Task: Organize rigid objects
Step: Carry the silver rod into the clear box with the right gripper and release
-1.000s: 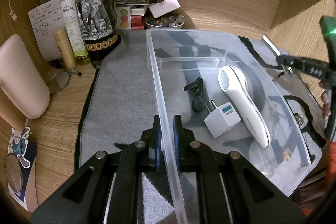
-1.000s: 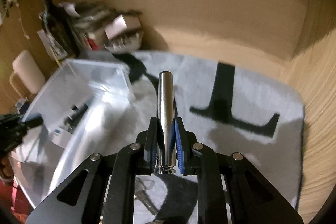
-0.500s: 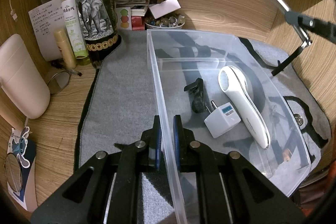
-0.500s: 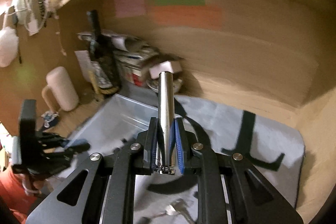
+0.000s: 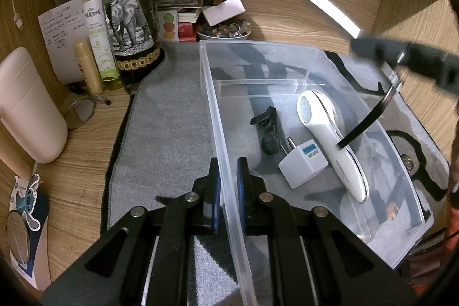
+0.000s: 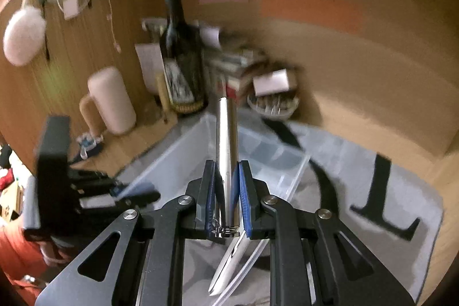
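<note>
My left gripper (image 5: 228, 177) is shut on the near left wall of a clear plastic bin (image 5: 218, 116) on a grey mat. In the bin lie a white handheld device (image 5: 330, 139), a white plug adapter (image 5: 302, 167) and a small black clip mic (image 5: 268, 131). My right gripper (image 6: 226, 179) is shut on a silver metal tube (image 6: 226, 139) that points forward, held in the air above the bin (image 6: 258, 154). In the left wrist view the right gripper (image 5: 401, 59) shows blurred at the upper right, over the bin's right side.
A dark wine bottle (image 5: 129, 19), a green spray bottle (image 5: 97, 30), a cream mug (image 5: 25, 108), papers and a bowl of small stones (image 5: 223, 30) crowd the back left corner. Wooden walls close in behind and at the right. Small metal items (image 5: 407, 162) lie on the mat right of the bin.
My right gripper has lifted the silver tube off the mat and swung it left, over the bin. My left gripper has stayed clamped on the bin wall.
</note>
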### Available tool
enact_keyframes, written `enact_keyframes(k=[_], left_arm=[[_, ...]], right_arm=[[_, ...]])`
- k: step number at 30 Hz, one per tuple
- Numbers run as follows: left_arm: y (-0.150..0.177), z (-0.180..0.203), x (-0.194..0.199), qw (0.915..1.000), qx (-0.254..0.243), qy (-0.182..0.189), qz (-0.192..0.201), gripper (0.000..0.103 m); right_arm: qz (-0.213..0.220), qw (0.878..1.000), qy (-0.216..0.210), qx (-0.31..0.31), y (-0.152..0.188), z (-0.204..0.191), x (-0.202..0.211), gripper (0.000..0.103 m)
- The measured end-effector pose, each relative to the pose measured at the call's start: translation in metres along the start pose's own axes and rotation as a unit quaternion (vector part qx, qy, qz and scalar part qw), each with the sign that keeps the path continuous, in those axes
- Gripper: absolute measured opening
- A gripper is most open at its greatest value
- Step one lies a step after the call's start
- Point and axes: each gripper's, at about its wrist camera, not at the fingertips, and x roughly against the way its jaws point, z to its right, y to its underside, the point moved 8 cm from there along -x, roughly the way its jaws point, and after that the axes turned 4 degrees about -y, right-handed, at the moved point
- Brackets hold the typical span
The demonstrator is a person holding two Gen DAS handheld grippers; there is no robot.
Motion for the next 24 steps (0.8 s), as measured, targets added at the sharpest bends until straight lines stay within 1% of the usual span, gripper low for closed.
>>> enact_keyframes(k=[6, 13, 20, 24], left_arm=[[0.001, 0.000, 0.001, 1.0000, 0.001, 0.001, 0.001, 0.010], [0.001, 0.001, 0.000, 1.0000, 0.000, 0.001, 0.002, 0.011], [0.001, 0.002, 0.000, 1.0000, 0.000, 0.002, 0.002, 0.011], [0.001, 0.001, 0.000, 1.0000, 0.000, 0.002, 0.002, 0.011]], right_arm=[[-0.049, 0.999, 0.001, -0.007, 0.024, 0.003, -0.027, 0.014], [-0.084, 0.996, 0.009, 0.008, 0.040, 0.002, -0.040, 0.014], [-0.108, 0.994, 0.010, 0.031, 0.046, -0.006, -0.049, 0.014], [-0.109, 0.993, 0.015, 0.032, 0.046, -0.007, -0.050, 0.014]])
